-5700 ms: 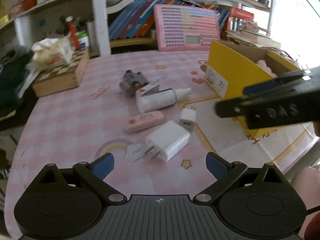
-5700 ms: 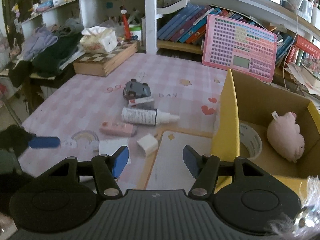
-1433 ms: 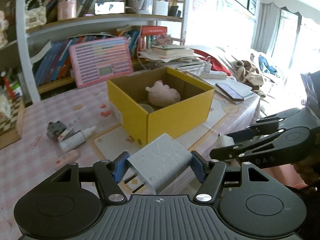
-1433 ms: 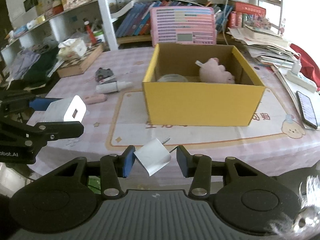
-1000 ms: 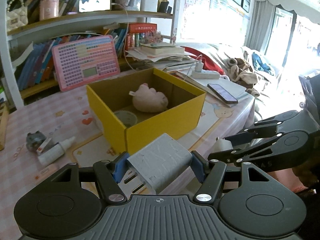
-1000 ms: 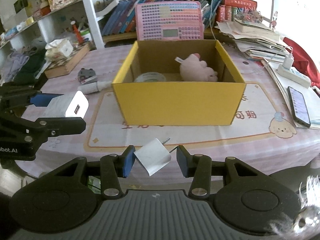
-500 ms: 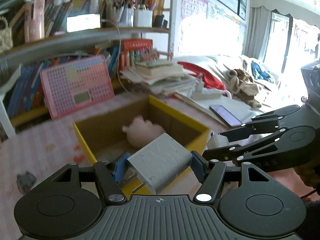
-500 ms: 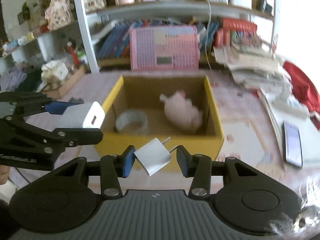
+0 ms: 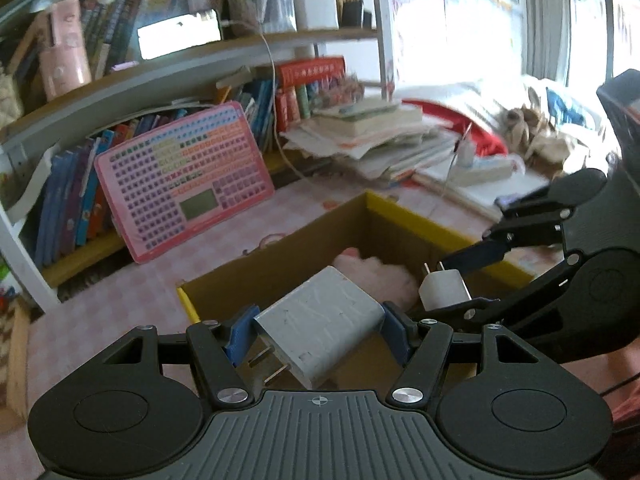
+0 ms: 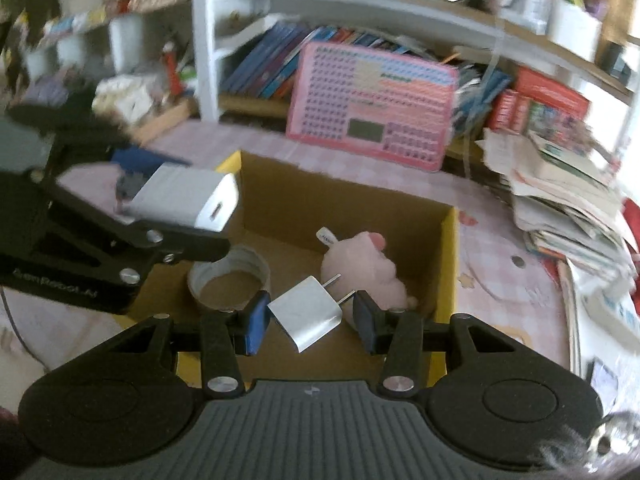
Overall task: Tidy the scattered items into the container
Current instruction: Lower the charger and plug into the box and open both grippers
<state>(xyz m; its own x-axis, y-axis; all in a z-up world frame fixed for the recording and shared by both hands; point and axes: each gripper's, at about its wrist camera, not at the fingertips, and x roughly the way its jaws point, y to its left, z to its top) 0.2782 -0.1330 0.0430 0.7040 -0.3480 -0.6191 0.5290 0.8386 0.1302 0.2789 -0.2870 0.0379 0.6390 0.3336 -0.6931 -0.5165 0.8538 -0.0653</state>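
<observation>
My left gripper (image 9: 316,338) is shut on a large white charger (image 9: 320,330), prongs pointing down-left; it hangs over the near side of the yellow cardboard box (image 9: 404,210). My right gripper (image 10: 310,322) is shut on a small white plug adapter (image 10: 308,312), prongs up-right, also above the open box (image 10: 450,248). Each gripper shows in the other's view: the right one (image 9: 456,286) with its adapter (image 9: 442,292), the left one (image 10: 168,208) with its charger (image 10: 188,198). Inside the box lie a pink plush toy (image 10: 368,266) and a roll of tape (image 10: 228,276).
A pink toy keyboard (image 10: 374,106) leans against the bookshelf behind the box. Stacks of papers and books (image 10: 568,188) crowd the table's right side. A grey toy car (image 10: 126,188) peeks out behind the left gripper on the pink checked tablecloth (image 9: 80,312).
Both grippers moved forward from in front of the box to above its open top, still holding their chargers. The box now fills the middle of both views.
</observation>
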